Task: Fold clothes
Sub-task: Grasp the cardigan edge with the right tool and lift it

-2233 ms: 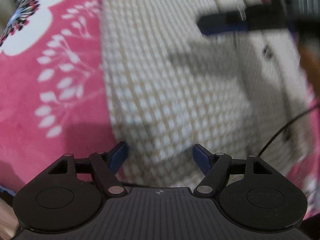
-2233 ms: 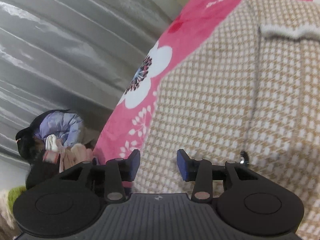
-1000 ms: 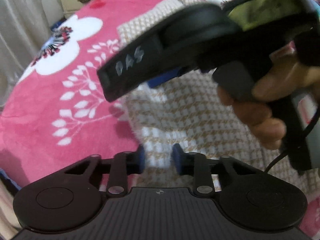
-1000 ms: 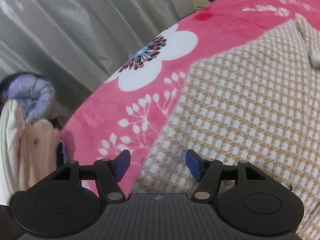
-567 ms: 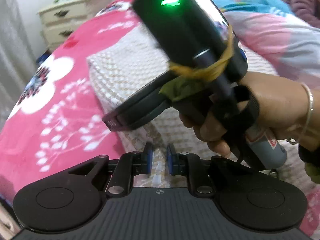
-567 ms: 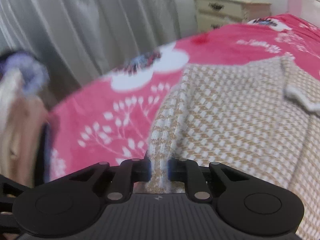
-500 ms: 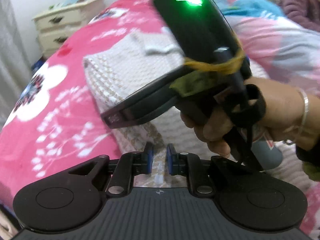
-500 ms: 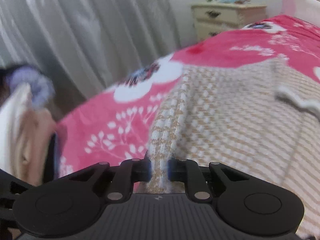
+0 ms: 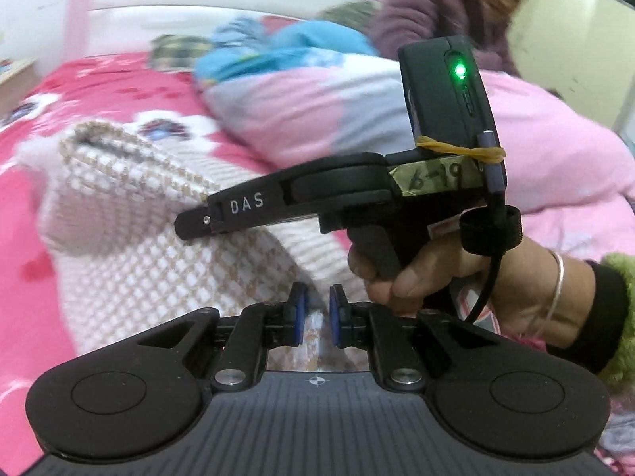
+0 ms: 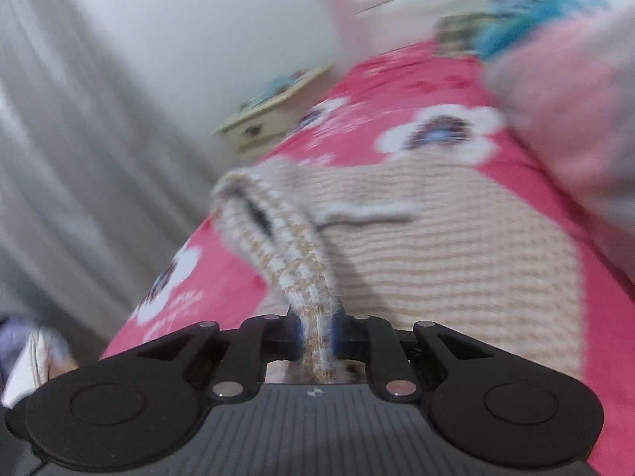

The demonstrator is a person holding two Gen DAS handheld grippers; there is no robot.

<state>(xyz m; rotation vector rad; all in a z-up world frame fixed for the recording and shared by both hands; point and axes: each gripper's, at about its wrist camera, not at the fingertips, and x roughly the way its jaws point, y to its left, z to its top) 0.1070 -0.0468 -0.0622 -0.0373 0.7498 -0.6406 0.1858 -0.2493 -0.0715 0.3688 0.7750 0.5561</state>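
Both grippers' jaws have just closed on the checked knit garment point(image 10: 436, 254) edge, now lifted off the pink blanket point(image 10: 416, 91).
Left gripper point(image 9: 316, 313) and right gripper point(image 10: 316, 335) both pinch fabric between pads; carry level, keep edge taut.

A: Item one, the left gripper point(image 9: 316, 313)?
B: Blue pads nearly together, pinching an edge of the beige-and-white checked knit garment point(image 9: 131, 254).

A: The garment's condition?
B: Partly lifted off the pink flowered bed cover point(image 9: 24, 206), a fold raised at upper left.

A: Second tool?
B: The right gripper point(image 9: 190, 226), seen side-on, green light lit, in the person's right hand point(image 9: 432, 273) with a bangle; its tip lies against the garment.

A: Background?
B: Pale pink quilt point(image 9: 555, 158), blurred.
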